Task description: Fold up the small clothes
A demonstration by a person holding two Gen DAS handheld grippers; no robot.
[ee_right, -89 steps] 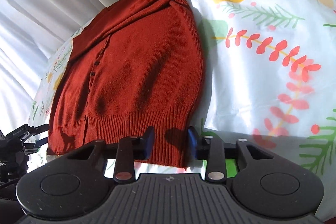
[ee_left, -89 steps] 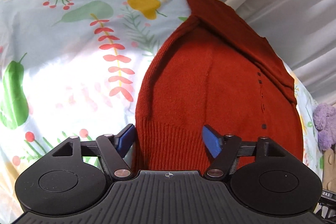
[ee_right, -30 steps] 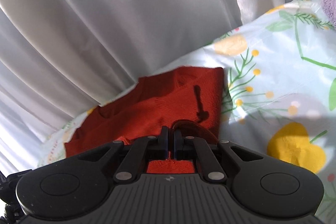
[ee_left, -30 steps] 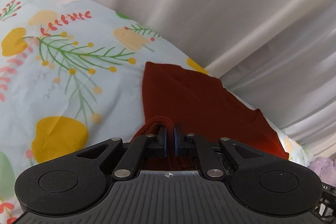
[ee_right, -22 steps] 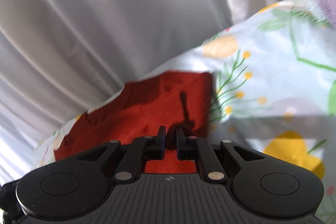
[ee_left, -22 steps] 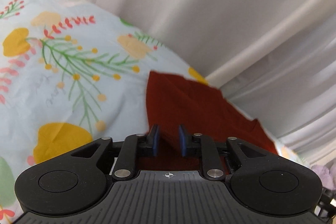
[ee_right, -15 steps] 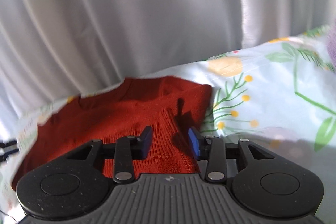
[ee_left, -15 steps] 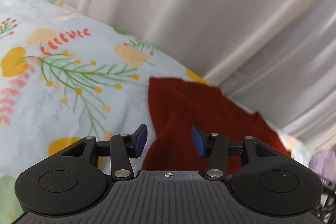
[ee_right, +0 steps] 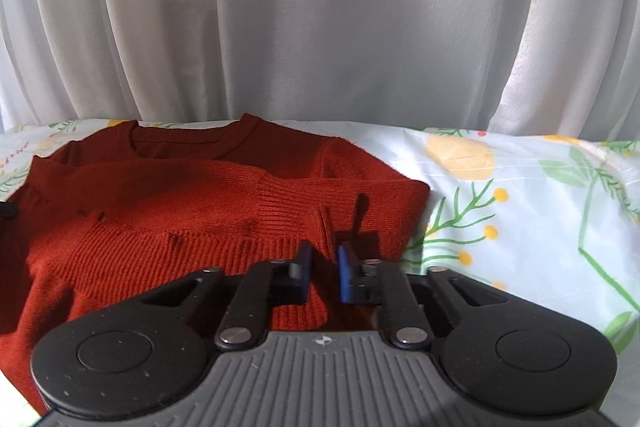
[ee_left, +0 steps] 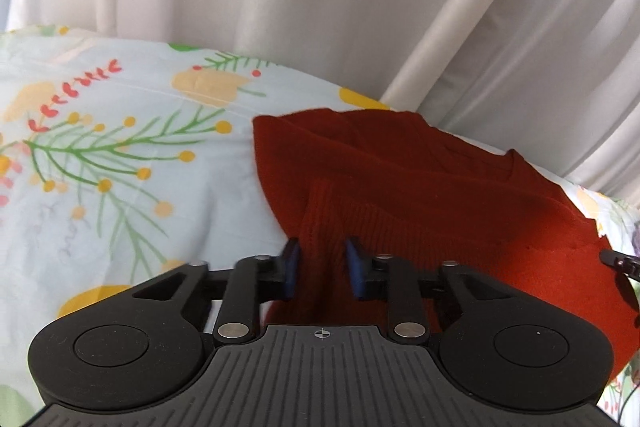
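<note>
Both grippers parted: left gripper [ee_left: 322, 269], right gripper [ee_right: 323, 273] | ribbed rust-red knit sweater [ee_right: 192, 211] folded | floral sheet [ee_left: 120, 163]

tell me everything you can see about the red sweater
The red sweater is a rust-red knit, folded so its ribbed hem lies over the body, short of the round neckline at the far edge. It rests flat on the floral sheet by the white curtain. Both claws, left and right, sit open over the ribbing.

soft daylight glows through the curtain [ee_right: 320, 19]; hard shadows cross the sweater [ee_right: 192, 211]; fisheye bends edges, sharp focus.
</note>
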